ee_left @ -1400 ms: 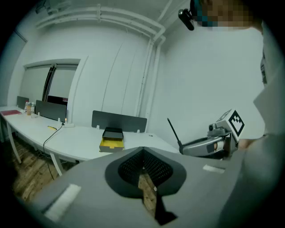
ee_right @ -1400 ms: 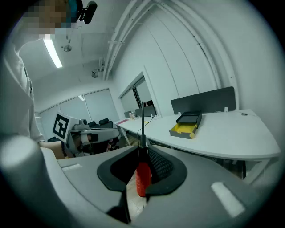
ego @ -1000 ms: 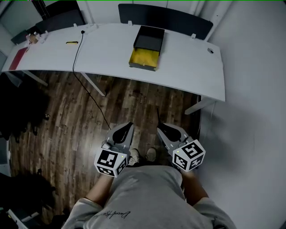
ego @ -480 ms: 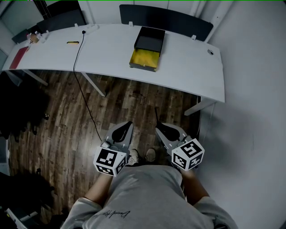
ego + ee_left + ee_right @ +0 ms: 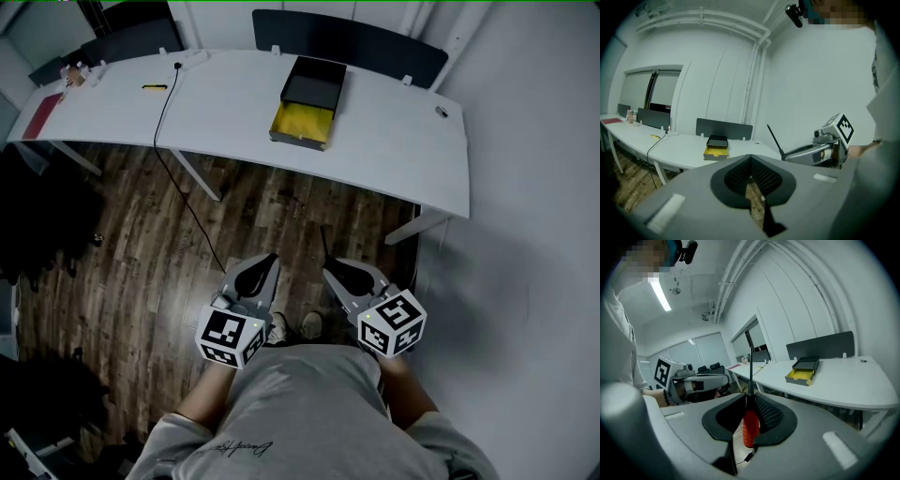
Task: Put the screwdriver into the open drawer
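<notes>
Screwdriver [image 5: 748,426]: the red handle is clamped between the jaws of the right gripper [image 5: 750,399], and the thin dark shaft is seen projecting past the tips toward 12 o'clock in the right gripper view. In the head view the same shaft is seen as a fine line rising from that gripper at about 5 o'clock of the frame, close to the person's body. The left gripper [image 5: 262,269] is held just beside it at 7 o'clock, with its jaws brought together and nothing between them. The open drawer [image 5: 301,123], yellow inside, is pulled out of a black box [image 5: 314,82] on the white table [image 5: 394,141] at 12 o'clock, well apart from both grippers, with a stretch of wooden floor [image 5: 141,253] and a trailing cable [image 5: 178,187] between. Progress is judged as early: the pick-up is done, while the carry across to the table, the lowering into the drawer and the release are all left.
</notes>
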`<state>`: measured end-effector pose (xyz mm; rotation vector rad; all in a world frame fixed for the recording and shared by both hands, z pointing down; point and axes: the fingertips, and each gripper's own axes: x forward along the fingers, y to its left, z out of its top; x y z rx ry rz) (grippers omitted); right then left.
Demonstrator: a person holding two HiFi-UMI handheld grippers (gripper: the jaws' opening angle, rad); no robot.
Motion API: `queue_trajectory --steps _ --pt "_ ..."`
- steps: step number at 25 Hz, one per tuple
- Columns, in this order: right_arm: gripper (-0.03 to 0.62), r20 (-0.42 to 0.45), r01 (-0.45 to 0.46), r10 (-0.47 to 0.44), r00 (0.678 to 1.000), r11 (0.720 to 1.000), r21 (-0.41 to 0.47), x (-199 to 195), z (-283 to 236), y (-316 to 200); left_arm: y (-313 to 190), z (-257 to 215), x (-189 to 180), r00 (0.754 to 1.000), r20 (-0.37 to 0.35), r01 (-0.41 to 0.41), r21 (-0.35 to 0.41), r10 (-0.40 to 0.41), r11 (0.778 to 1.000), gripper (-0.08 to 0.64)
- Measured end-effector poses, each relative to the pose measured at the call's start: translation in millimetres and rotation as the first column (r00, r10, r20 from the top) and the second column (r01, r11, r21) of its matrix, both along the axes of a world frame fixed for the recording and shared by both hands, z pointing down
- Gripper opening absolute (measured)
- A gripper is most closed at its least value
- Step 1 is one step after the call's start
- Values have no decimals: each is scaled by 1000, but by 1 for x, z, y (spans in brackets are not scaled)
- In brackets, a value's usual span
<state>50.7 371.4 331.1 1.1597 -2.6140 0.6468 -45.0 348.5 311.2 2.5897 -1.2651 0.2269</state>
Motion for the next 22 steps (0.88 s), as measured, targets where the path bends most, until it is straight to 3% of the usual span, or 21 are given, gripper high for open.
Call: queue_trajectory --steps 15,22 --pt "83 12 57 -57 998 998 11 41 -3 4 8 -6 44 999 10 51 26 -51 998 0" --pt "81 25 70 -71 997 997 32 45 -5 3 10 -9 45 997 25 74 43 -75 996 0"
